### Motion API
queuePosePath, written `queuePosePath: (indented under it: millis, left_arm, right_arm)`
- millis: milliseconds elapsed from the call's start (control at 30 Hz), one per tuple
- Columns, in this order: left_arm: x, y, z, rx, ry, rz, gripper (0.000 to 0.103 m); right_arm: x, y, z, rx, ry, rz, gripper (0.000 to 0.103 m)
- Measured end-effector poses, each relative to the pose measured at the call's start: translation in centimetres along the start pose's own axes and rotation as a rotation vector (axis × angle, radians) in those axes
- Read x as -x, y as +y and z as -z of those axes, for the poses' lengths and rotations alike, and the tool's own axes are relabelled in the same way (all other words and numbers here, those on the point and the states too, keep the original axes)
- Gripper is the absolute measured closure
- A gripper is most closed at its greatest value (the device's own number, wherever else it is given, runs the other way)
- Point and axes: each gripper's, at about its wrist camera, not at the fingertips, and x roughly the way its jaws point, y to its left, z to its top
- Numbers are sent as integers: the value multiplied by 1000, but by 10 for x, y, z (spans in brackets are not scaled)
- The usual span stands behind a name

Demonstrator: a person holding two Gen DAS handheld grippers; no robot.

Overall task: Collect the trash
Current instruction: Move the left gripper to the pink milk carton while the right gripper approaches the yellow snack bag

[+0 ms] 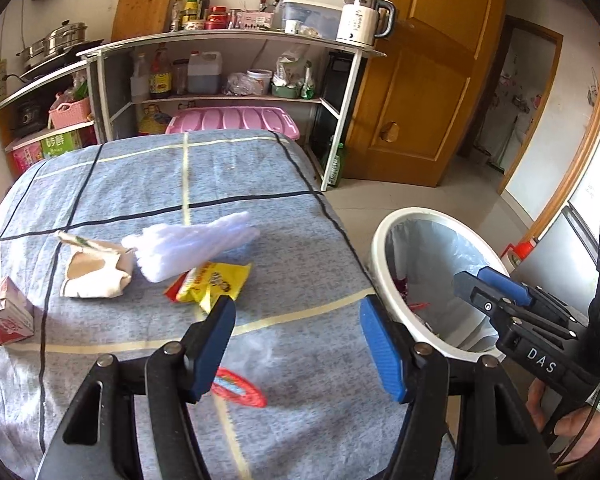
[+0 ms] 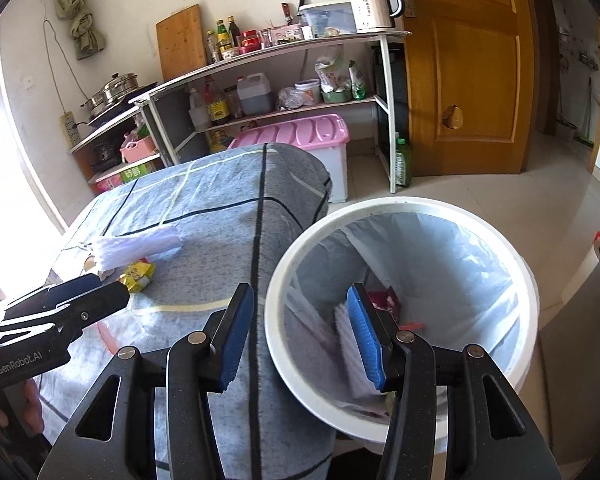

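Both tongs are gaping wide, gripping nothing: left tongs [image 1: 298, 344] are hovering over the table [image 1: 292, 360] near the yellow wrapper [image 1: 212, 280], whose long axis is running left-right; right tongs [image 2: 300, 336] are hanging above the trash bin [image 2: 532, 308].

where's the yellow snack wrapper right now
The yellow snack wrapper lies on the blue checked cloth, just ahead of the left tongs, tucked under the white plastic bundle.
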Motion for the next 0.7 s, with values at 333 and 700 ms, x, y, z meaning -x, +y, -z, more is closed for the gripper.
queuePosePath:
  millis: [333,700]
  left_arm:
    - [27,77,22,120,-12,-125,36]
    - [38,139,33,195,-12,-249,36]
  right_arm:
    - [-26,56,-3,97,42,-103,53]
    - [-65,114,-5,201,103,-190,45]
